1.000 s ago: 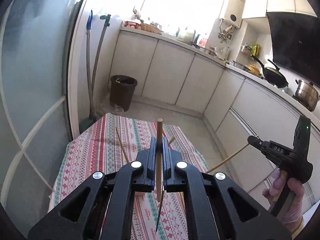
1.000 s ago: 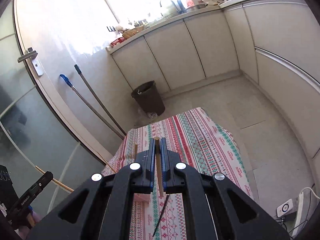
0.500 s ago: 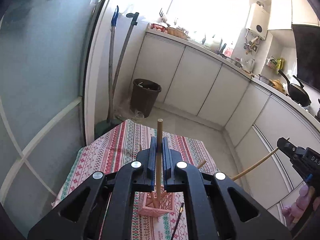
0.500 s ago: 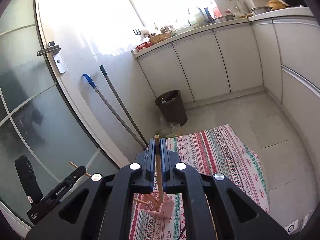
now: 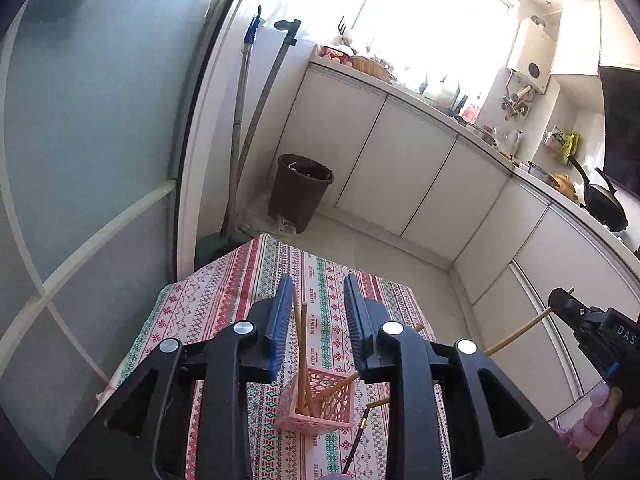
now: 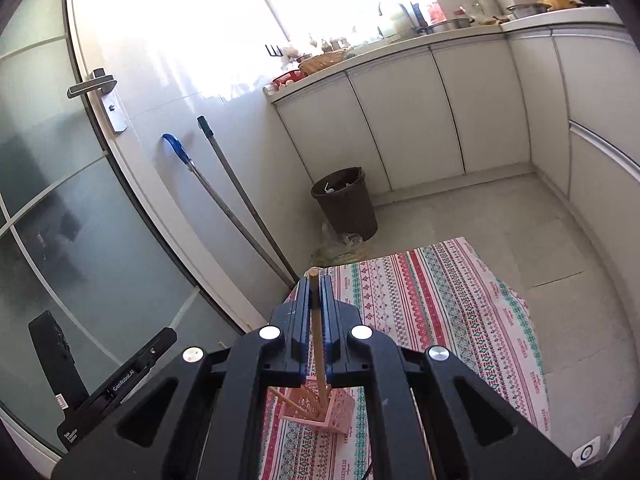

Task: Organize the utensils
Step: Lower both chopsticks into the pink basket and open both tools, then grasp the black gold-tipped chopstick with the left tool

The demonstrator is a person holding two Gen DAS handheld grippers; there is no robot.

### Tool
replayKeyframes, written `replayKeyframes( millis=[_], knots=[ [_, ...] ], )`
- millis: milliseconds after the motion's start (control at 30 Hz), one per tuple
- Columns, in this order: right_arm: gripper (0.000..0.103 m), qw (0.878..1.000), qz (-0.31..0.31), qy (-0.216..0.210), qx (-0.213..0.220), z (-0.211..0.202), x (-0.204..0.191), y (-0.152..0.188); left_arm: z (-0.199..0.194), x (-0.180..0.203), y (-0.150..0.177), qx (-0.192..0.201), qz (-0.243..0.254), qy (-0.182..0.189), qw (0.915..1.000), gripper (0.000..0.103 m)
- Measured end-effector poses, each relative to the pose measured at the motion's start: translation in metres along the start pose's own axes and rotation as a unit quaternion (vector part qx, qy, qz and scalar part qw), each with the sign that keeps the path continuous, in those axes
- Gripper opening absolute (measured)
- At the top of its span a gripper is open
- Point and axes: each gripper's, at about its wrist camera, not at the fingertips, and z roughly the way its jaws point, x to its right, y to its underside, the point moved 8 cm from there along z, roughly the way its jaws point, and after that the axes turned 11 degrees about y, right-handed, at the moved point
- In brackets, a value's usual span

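A pink lattice holder (image 5: pixel 318 404) stands on the striped tablecloth (image 5: pixel 240 288) with several wooden chopsticks (image 5: pixel 303 344) leaning in it. My left gripper (image 5: pixel 318 306) is open just above the holder, with the chopsticks standing free between its jaws. My right gripper (image 6: pixel 319 300) is shut on a wooden chopstick (image 6: pixel 316 320) held upright over the holder (image 6: pixel 320 404). It also shows at the right of the left wrist view (image 5: pixel 568 308), its chopstick (image 5: pixel 520 332) slanting down. A black chopstick (image 5: pixel 356 440) lies on the cloth by the holder.
A brown bin (image 5: pixel 300 192) and two mop handles (image 5: pixel 248 128) stand beyond the table by the glass door (image 6: pixel 52 208). White cabinets (image 5: pixel 400 168) run along the back and right. The table's far edge (image 5: pixel 332 260) drops to the floor.
My left gripper has opened and let go of its chopstick, which now stands in the pink holder. Both grippers have come lower over the holder.
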Motion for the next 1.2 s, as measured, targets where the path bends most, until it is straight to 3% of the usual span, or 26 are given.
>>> replayKeyframes(
  millis=[233,467,633,833,933,1033,1200],
  knots=[
    [0.005,1.0,0.007,0.003,-0.002,0.005,0.0,0.0,-0.001,-0.034,0.007,-0.014,-0.042,-0.041,0.9982,0.036],
    [0.005,1.0,0.017,0.007,-0.014,0.024,-0.002,0.004,-0.002,-0.055,0.014,-0.032,-0.077,-0.05,0.9953,0.037],
    [0.006,0.999,0.018,0.01,-0.027,0.043,-0.008,0.011,-0.004,-0.054,0.014,-0.037,-0.07,-0.05,0.9956,0.037],
    [0.014,0.999,0.016,0.006,-0.044,0.057,-0.017,0.023,-0.001,-0.046,0.02,-0.048,-0.058,-0.045,0.9962,0.04],
    [0.016,0.999,0.004,0.014,-0.04,0.053,-0.016,0.026,-0.003,-0.039,0.021,-0.043,-0.04,-0.049,0.9971,0.047],
    [0.027,0.999,-0.008,0.027,-0.041,0.05,-0.014,0.033,-0.004,-0.03,0.022,-0.037,-0.018,-0.055,0.9976,0.053],
    [0.035,0.997,-0.037,0.05,-0.039,0.045,-0.014,0.047,-0.006,-0.017,0.028,-0.031,0.018,-0.068,0.997,0.067]
  ],
)
